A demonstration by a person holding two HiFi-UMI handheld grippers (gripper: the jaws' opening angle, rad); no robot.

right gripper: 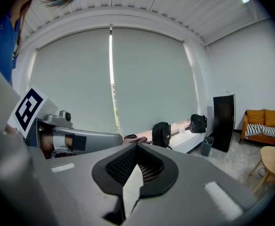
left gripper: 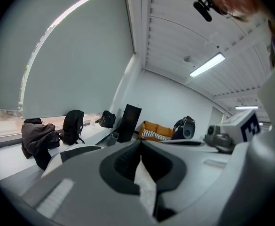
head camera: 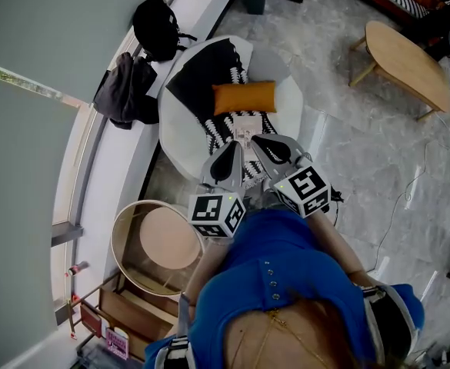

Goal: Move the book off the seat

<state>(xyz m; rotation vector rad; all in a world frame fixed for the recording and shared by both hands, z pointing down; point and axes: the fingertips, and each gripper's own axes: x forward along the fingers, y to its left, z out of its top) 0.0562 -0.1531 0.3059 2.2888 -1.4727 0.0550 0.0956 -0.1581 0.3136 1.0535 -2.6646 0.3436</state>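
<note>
The book [head camera: 247, 128], small with a pale cover, lies on the black-and-white patterned throw on the round white seat [head camera: 180, 141], just below an orange cushion [head camera: 245, 97]. My left gripper [head camera: 234, 147] and right gripper [head camera: 258, 140] hang side by side just short of the book's near edge, both pointing at it. In the left gripper view the left gripper [left gripper: 140, 145] has its jaws together, and in the right gripper view so does the right gripper [right gripper: 136, 147]. Only a pale sliver shows behind each tip. Neither gripper view shows the book.
A round wooden side table [head camera: 157, 241] stands near left of the seat. A black backpack [head camera: 157, 25] and a dark jacket [head camera: 125, 91] lie on the window ledge. A wooden coffee table [head camera: 405, 60] stands at the far right, and a cable [head camera: 409, 191] trails over the marble floor.
</note>
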